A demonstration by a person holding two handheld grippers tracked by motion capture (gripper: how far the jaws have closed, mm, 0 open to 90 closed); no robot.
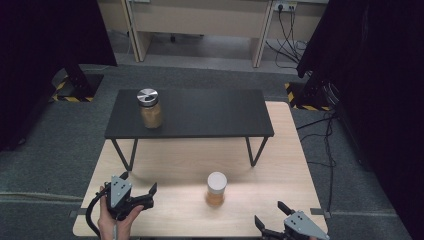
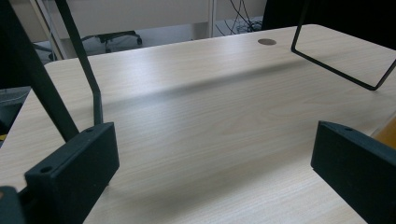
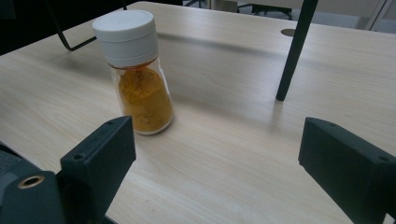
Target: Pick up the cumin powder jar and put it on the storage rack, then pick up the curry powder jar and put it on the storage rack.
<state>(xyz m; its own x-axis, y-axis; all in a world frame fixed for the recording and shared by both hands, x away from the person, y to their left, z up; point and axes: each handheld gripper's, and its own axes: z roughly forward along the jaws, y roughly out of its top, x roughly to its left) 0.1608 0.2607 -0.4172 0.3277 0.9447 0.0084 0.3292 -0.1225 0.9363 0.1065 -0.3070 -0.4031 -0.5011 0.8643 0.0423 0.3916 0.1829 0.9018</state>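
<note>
Room: grey carpet is running around a light wooden table (image 1: 280, 165), with desks and trailing cables along the far wall and dark curtains hanging at both sides.
Surfaces: two are showing, the wooden table and one low black shelf (image 1: 200, 112) that is standing on it on thin metal legs.
Jars: two are standing upright, well apart from each other.
Jar one: a white-lidded jar (image 1: 216, 189) holding orange powder is sitting on the bare wood near the front edge, in front of the shelf and between the two grippers; in the right gripper view it (image 3: 137, 74) is standing ahead and toward the left jaw, untouched.
Jar two: a silver-lidded jar (image 1: 150, 108) with brownish powder is resting on the left part of the shelf top.
Grippers: two, one in each of the person's hands, both near the front edge of the table.
Left gripper (image 1: 137, 192): its jaws are gaping wide with only bare wood between them, grasping nothing.
Right gripper (image 1: 272, 217): it is sitting at the bottom right, jaws spread apart and released, the white-lidded jar lying beyond them and not between the pads.
Hands: one is showing, wrapping the left gripper's body.
</note>
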